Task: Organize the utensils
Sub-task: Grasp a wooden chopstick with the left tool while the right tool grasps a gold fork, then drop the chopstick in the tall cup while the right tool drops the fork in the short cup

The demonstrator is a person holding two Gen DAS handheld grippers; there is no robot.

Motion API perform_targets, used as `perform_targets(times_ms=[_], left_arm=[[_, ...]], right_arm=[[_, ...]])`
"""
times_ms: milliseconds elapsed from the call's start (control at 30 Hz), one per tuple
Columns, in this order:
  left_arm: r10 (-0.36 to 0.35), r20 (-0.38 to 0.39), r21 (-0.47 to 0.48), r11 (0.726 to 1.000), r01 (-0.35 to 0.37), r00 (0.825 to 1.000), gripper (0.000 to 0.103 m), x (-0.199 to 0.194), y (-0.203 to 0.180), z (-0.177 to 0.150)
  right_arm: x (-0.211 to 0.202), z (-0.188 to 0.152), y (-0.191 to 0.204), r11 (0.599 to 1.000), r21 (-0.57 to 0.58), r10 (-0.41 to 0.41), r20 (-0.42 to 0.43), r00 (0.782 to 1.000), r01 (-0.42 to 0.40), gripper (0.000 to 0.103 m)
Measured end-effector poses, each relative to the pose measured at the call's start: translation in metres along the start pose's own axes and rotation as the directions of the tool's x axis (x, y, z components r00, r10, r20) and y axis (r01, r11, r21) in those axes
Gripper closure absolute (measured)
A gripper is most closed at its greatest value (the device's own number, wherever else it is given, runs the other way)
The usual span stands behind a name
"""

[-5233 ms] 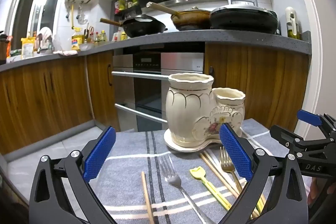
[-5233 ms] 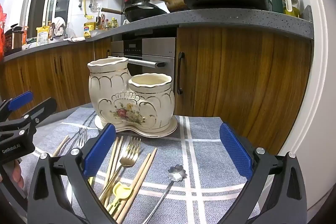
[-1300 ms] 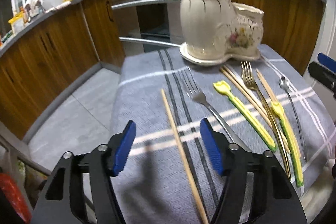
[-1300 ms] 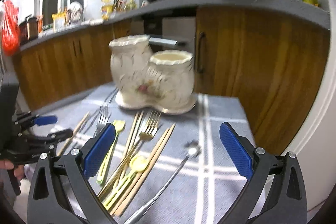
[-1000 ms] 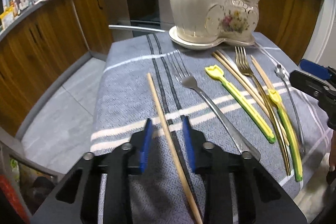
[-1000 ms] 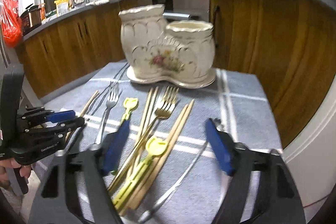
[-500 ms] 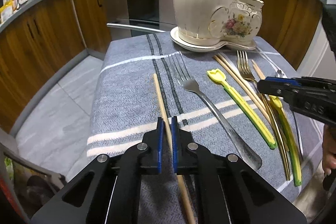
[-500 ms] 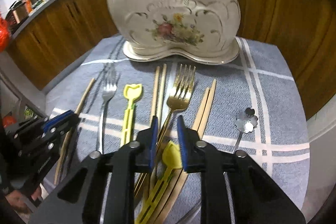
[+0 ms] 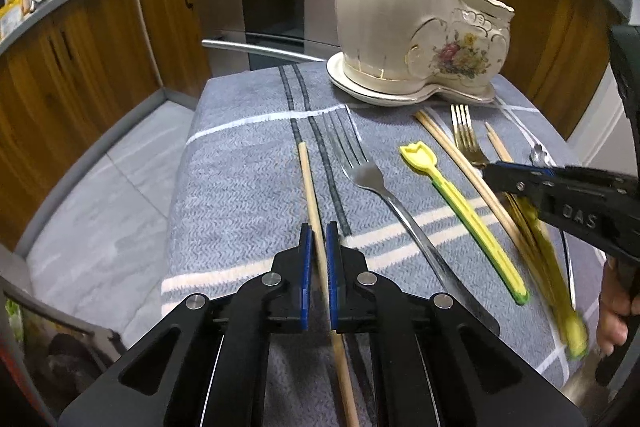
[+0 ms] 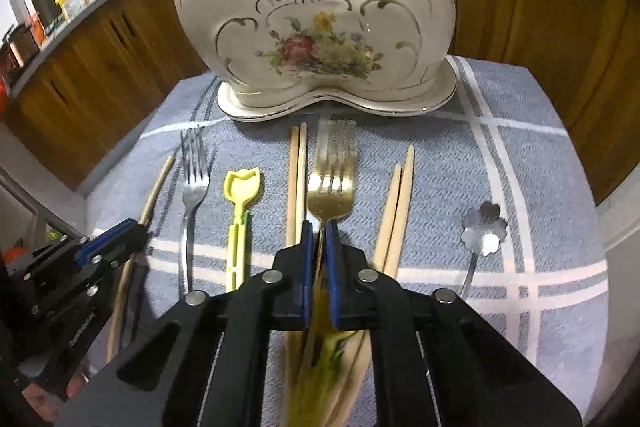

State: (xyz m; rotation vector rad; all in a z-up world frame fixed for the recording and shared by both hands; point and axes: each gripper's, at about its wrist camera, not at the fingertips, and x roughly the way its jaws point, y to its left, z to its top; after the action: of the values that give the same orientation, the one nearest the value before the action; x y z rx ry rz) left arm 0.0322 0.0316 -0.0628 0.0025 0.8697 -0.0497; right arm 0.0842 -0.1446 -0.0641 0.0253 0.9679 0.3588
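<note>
The left gripper (image 9: 317, 239) is pinched tight on a single wooden chopstick (image 9: 309, 179) at the left side of the table (image 9: 240, 163). The right gripper (image 10: 319, 239) is squeezed on the handle of the gold fork (image 10: 331, 187) in the middle. Between them lie a silver fork (image 9: 368, 175) and a yellow pick (image 9: 452, 191). More chopsticks (image 10: 298, 179) lie beside the gold fork, and a flower spoon (image 10: 482, 227) lies far right. The cream holder (image 10: 312, 27) stands at the far end, with no utensils showing in it.

Wood cabinets (image 9: 80, 59), oven (image 9: 276, 7), tile floor (image 9: 100, 203).
</note>
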Motion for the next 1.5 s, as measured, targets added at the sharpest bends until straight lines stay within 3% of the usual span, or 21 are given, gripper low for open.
perform_targets(times_ms=[200, 333, 533, 700, 900, 967, 1033, 1067, 1167, 1300, 1400, 1500], left_arm=[[-0.036, 0.032, -0.035, 0.999, 0.037, 0.999, 0.098, -0.002, 0.006, -0.002], [-0.058, 0.097, -0.042, 0.997, 0.062, 0.994, 0.098, -0.016, 0.007, -0.001], [-0.082, 0.211, -0.030, 0.995, 0.091, 0.974, 0.098, -0.045, 0.003, 0.008], [-0.108, 0.294, -0.020, 0.993, 0.120, 0.949, 0.098, -0.069, 0.000, 0.024], [-0.178, 0.414, 0.014, 0.982, 0.189, 0.893, 0.098, -0.102, -0.010, 0.054], [-0.217, 0.463, 0.024, 0.972, 0.233, 0.859, 0.098, -0.111, -0.012, 0.071], [-0.250, 0.502, 0.034, 0.962, 0.270, 0.828, 0.098, -0.116, -0.016, 0.093], [-0.258, 0.517, 0.045, 0.960, 0.276, 0.816, 0.098, -0.116, -0.019, 0.104], [-0.243, 0.569, 0.080, 0.967, 0.242, 0.785, 0.098, -0.111, -0.030, 0.143], [-0.240, 0.582, 0.070, 0.967, 0.246, 0.777, 0.098, -0.096, -0.033, 0.189], [-0.237, 0.589, 0.026, 0.961, 0.275, 0.773, 0.098, -0.074, -0.029, 0.221], [-0.196, 0.615, 0.011, 0.971, 0.240, 0.764, 0.098, -0.054, -0.031, 0.236]], right_arm=[[-0.029, -0.012, 0.001, 0.999, -0.016, 0.044, 0.082, 0.996, -0.043, 0.098], [-0.060, -0.017, 0.001, 0.994, -0.041, 0.102, 0.166, 0.981, -0.097, 0.098], [-0.101, -0.022, 0.000, 0.986, -0.093, 0.163, 0.308, 0.937, -0.141, 0.098], [-0.117, -0.020, 0.010, 0.982, -0.146, 0.170, 0.420, 0.892, -0.118, 0.098], [-0.135, 0.005, 0.018, 0.982, -0.178, 0.156, 0.549, 0.821, -0.067, 0.098], [-0.143, 0.019, 0.015, 0.983, -0.174, 0.157, 0.591, 0.791, -0.065, 0.098], [-0.151, 0.039, 0.007, 0.983, -0.161, 0.172, 0.645, 0.744, -0.087, 0.098], [-0.153, 0.049, 0.003, 0.984, -0.151, 0.171, 0.673, 0.720, -0.093, 0.098], [-0.149, 0.079, -0.007, 0.988, -0.124, 0.154, 0.708, 0.689, -0.094, 0.098], [-0.140, 0.112, -0.019, 0.992, -0.096, 0.126, 0.725, 0.677, -0.082, 0.098], [-0.137, 0.129, -0.032, 0.992, -0.073, 0.121, 0.750, 0.650, -0.101, 0.098], [-0.129, 0.137, -0.041, 0.993, -0.047, 0.106, 0.750, 0.653, -0.107, 0.098]])
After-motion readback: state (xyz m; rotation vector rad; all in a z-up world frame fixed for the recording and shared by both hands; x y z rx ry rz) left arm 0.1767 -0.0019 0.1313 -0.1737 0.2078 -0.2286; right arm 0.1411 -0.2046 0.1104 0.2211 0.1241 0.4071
